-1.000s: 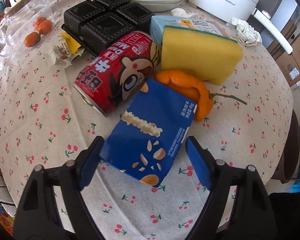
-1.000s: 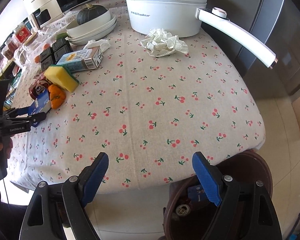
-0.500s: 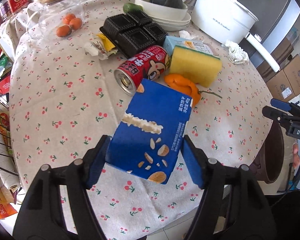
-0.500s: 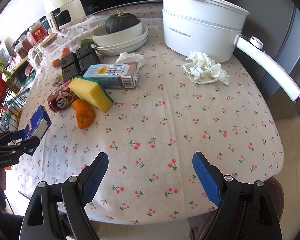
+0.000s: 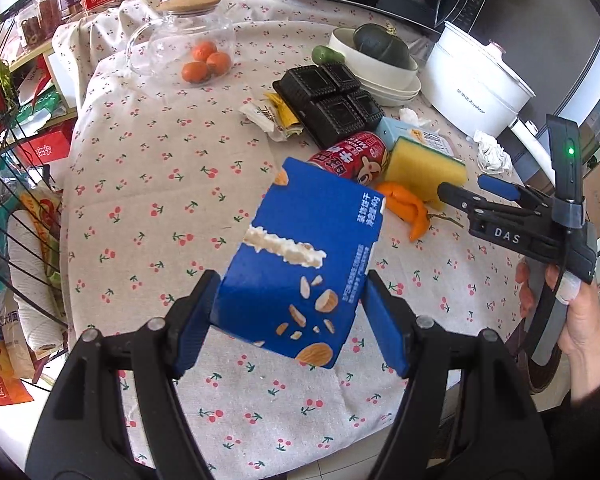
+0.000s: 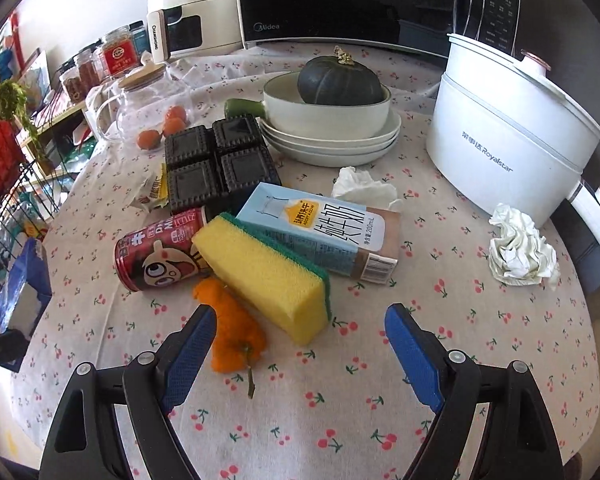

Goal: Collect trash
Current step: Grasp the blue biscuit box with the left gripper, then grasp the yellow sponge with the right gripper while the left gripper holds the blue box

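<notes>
L gripper (image 5: 290,322) clamped on blue snack box (image 5: 300,256), both blue pads flat on its sides, box tilted & held clear above the cherry-print tablecloth (image 5: 160,200); jaws just closed in a bit onto it. R gripper (image 6: 300,344) wide open, nothing betw fingers, hovering over cloth; orange peel (image 6: 232,332) just inside its left finger, yellow sponge (image 6: 260,276) just ahead betw the fingers. Past sponge: red drink can (image 6: 156,252) lying on side, touching sponge on the left; milk carton (image 6: 324,232) lying flat right behind sponge. Further out: black plastic tray (image 6: 216,164), 4 compartments, all look empty; snack wrappers (image 6: 152,194) at its left edge. White tissue wad (image 6: 364,188) behind carton, crumpled paper (image 6: 520,248) far right near table edge. Containers at back: white bowl (image 6: 324,116) on stacked plates (image 6: 332,144) w/ dark green squash (image 6: 340,80) in it; glass jar (image 6: 148,108), wood lid on, small oranges (image 6: 172,120) inside; white electric pot (image 6: 508,136), lid shut, contents hidden. Open room: bare cloth under & right of R fingers up to the rounded near edge; in left wrist view bare cloth left of the box to the table's left edge, wire rack (image 5: 8,184) beyond it. R hand (image 5: 580,316) on the gripper handle at right there.
</notes>
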The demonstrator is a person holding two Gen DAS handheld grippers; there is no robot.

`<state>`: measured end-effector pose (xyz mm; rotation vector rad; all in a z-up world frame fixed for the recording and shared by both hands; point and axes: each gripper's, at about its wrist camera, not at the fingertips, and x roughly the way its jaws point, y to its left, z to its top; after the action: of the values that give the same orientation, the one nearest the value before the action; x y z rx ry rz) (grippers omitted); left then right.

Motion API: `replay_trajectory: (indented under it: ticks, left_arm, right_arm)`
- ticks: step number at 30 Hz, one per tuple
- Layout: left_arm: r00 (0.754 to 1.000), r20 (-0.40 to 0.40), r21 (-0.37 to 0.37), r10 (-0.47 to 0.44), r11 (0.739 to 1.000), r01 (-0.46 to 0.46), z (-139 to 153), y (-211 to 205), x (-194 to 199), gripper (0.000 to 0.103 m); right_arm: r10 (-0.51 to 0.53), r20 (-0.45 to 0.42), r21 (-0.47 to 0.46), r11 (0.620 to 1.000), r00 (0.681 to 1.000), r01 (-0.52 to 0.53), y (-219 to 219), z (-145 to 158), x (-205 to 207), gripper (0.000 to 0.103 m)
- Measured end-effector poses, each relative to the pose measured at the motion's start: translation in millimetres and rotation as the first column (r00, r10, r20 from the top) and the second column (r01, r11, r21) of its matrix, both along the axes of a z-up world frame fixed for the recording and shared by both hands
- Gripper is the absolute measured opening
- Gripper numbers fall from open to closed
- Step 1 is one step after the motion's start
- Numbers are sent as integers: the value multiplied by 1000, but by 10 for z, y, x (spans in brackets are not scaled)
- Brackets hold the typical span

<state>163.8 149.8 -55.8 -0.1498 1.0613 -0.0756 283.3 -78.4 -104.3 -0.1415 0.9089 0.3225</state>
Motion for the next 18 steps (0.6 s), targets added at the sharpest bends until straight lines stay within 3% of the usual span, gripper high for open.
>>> replay_trajectory:
  ticks: [7,9,12,18]
  left_arm:
    - [1000,-11,6,-4,1000,4,-43,13,14,72]
    - [1000,-8,9,0,1000,0,-38,8,9,72]
    - [1000,0,14,3,1000,-3,-24,-7,0,72]
    - [999,32,28,-4,1000,3,52,-98,-52,72]
  right_arm:
    - [11,3,63,998,1000,-11,70,-141,126,86]
    - [34,-7,58,998,999,-33,122,-175,114,63]
    - [44,-3,43,998,999,-44,144,-145,74,51]
    - [69,16,37,997,997,-69,26,47,-96,41]
